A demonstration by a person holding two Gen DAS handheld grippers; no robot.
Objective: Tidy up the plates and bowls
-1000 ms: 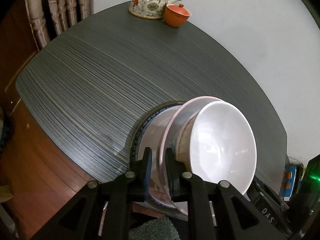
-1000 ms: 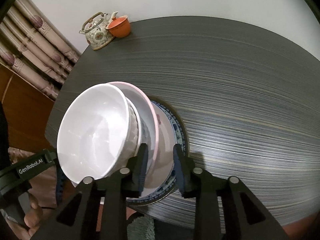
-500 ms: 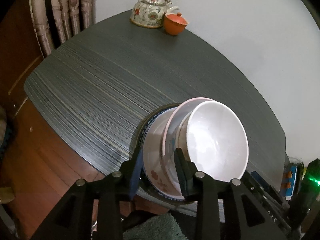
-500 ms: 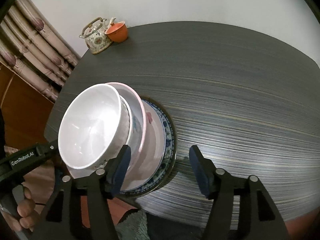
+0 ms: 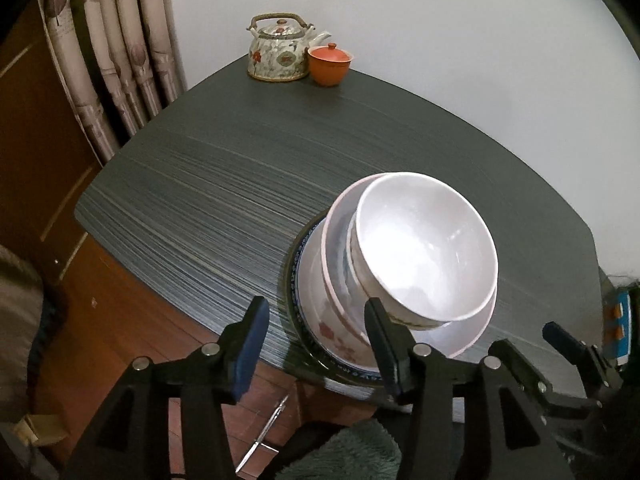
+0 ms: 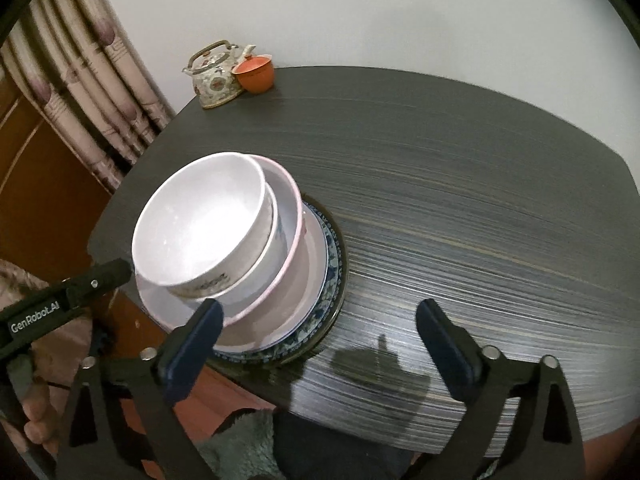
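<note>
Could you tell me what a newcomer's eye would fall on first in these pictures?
First comes the stack of dishes at the near edge of the dark table: a white bowl nested in a pink-rimmed bowl, on a blue-patterned plate. The left gripper and right gripper flank it, jaws having just opened, gripping nothing. At the far corner stand a floral teapot and an orange lidded cup.
</note>
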